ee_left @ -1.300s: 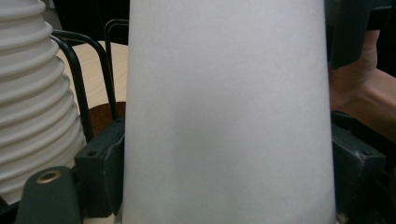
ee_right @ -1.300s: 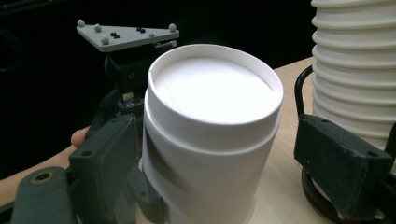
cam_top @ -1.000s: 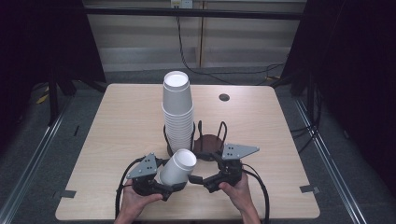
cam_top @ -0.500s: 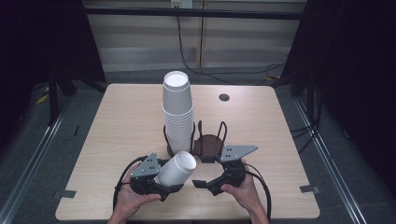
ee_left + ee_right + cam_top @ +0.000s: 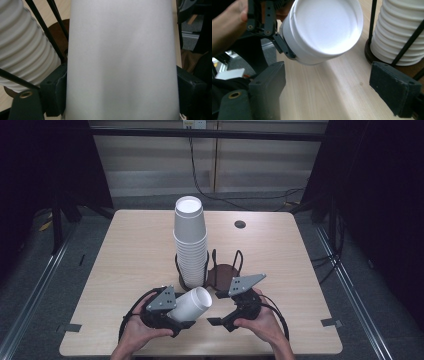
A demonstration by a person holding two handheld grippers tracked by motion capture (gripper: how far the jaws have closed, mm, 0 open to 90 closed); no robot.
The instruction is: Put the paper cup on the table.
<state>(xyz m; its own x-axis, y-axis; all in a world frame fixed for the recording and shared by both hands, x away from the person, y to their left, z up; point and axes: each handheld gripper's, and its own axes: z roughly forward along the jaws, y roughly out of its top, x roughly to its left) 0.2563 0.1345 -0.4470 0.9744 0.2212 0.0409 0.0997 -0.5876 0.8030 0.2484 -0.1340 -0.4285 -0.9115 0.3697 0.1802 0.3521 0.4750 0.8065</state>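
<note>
Since a second ago both hands have drawn slightly back toward the near table edge, and the right gripper [image 5: 216,320] has parted from the cup; the stack has not moved. Now the left gripper [image 5: 187,320] pinches a single white cup [image 5: 190,305] across its body, jaws pressed against both sides; the cup lies tilted, mouth toward the right gripper, likely so it can be handed over or separated. The right gripper's jaws stand spread with nothing between them, just short of the cup's rim. Beyond both, a tall stack of white cups [image 5: 190,245] stands upright in a black wire holder [image 5: 225,270] on the wooden table [image 5: 125,250].
</note>
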